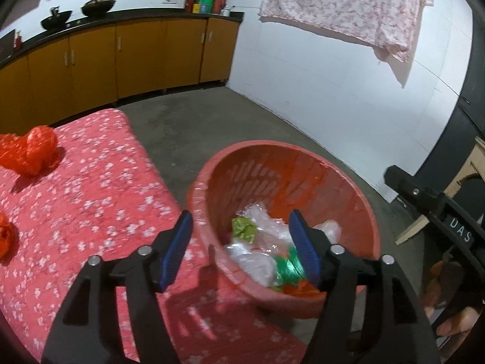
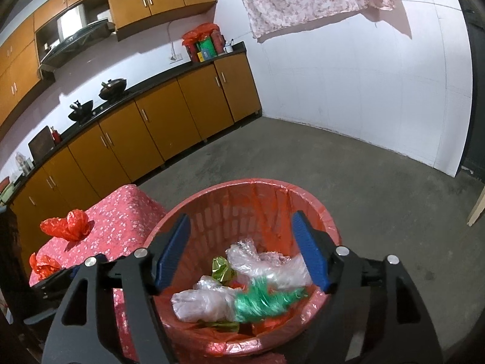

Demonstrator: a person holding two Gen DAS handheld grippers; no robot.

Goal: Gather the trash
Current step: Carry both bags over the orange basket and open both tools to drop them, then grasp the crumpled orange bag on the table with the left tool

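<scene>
A red basket lined with a red bag stands on the floor against the table. Inside lie clear plastic wrap and a blurred shiny green wrapper. My left gripper hangs open over the basket's near left rim, with nothing between its blue pads. Over the basket's middle, my right gripper is also open and holds nothing. A crumpled red plastic bag lies on the table, and a smaller red scrap lies nearer.
The table wears a pink floral cloth. Orange cabinets with woks on a black counter line the far wall. Grey concrete floor spreads beyond the basket. A floral sheet hangs on the white wall.
</scene>
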